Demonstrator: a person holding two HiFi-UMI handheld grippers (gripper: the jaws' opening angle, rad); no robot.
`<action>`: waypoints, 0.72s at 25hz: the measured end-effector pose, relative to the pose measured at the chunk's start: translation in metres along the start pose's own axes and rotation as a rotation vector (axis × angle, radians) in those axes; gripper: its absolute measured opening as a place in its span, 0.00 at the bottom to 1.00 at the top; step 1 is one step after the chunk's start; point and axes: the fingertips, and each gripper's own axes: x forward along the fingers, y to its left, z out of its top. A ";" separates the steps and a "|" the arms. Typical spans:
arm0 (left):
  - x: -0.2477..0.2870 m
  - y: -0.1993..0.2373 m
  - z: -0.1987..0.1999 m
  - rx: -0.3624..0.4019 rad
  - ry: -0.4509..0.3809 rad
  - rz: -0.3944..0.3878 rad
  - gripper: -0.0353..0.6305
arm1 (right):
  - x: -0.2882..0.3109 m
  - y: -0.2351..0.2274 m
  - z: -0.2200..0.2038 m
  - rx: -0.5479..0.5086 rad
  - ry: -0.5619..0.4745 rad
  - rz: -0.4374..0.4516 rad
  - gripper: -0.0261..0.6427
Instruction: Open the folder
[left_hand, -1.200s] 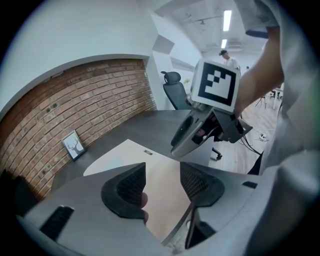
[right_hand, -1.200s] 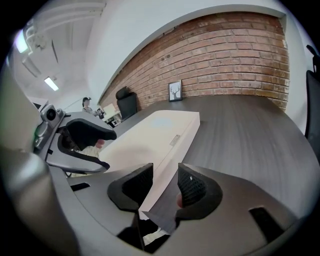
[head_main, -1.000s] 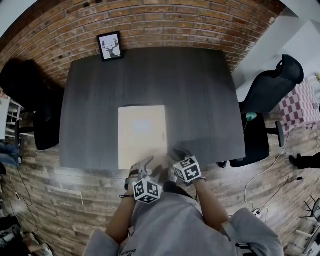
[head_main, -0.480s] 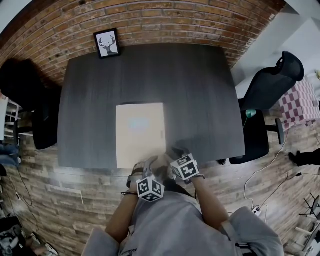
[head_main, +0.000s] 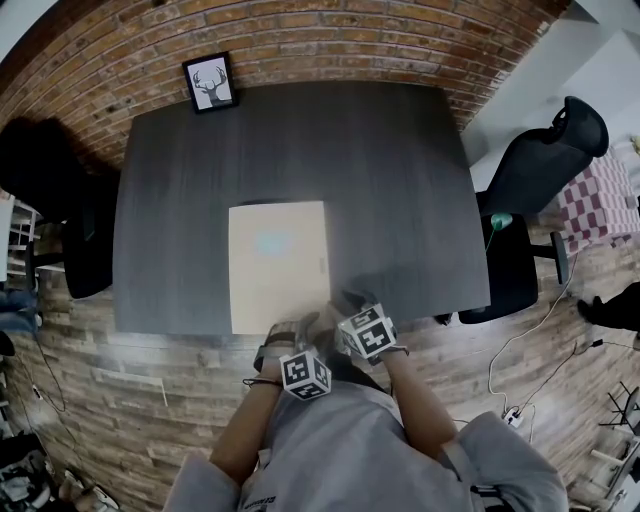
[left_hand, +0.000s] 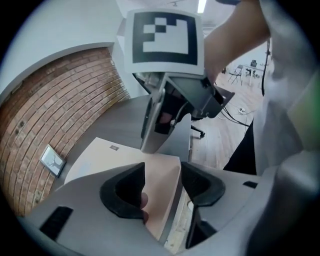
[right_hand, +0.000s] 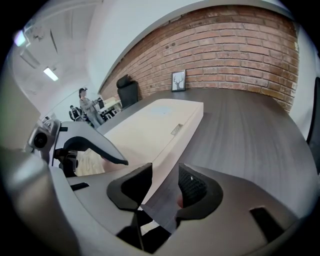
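Note:
A shut beige folder (head_main: 278, 265) lies flat on the dark grey table (head_main: 400, 200), its near end at the table's front edge. Both grippers sit at that near end. My left gripper (head_main: 297, 328) is open, and in the left gripper view (left_hand: 162, 187) the folder's near corner (left_hand: 160, 190) lies between its pads without being pressed. My right gripper (head_main: 345, 302) is close beside it on the right, its jaws opening. In the right gripper view (right_hand: 165, 187) the folder's right edge (right_hand: 175, 135) and the table's front edge run between the pads.
A framed deer picture (head_main: 210, 83) leans at the table's far left corner against the brick wall. One black office chair (head_main: 545, 170) stands to the right of the table and another (head_main: 60, 200) to the left. Wooden floor lies below the front edge.
The left gripper has rolled and sunk a little, closing in beside the right gripper at the folder's near end. The right gripper has kept its place. The folder has not moved.

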 end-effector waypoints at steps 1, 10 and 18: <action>0.002 -0.001 0.000 0.020 0.008 -0.001 0.39 | -0.001 0.001 0.000 0.000 0.009 0.001 0.25; 0.010 0.001 -0.001 0.090 0.042 0.027 0.38 | 0.000 -0.003 0.000 -0.017 0.020 -0.002 0.26; -0.005 0.007 0.008 0.074 0.008 0.049 0.36 | 0.000 -0.002 0.003 -0.017 0.008 0.009 0.26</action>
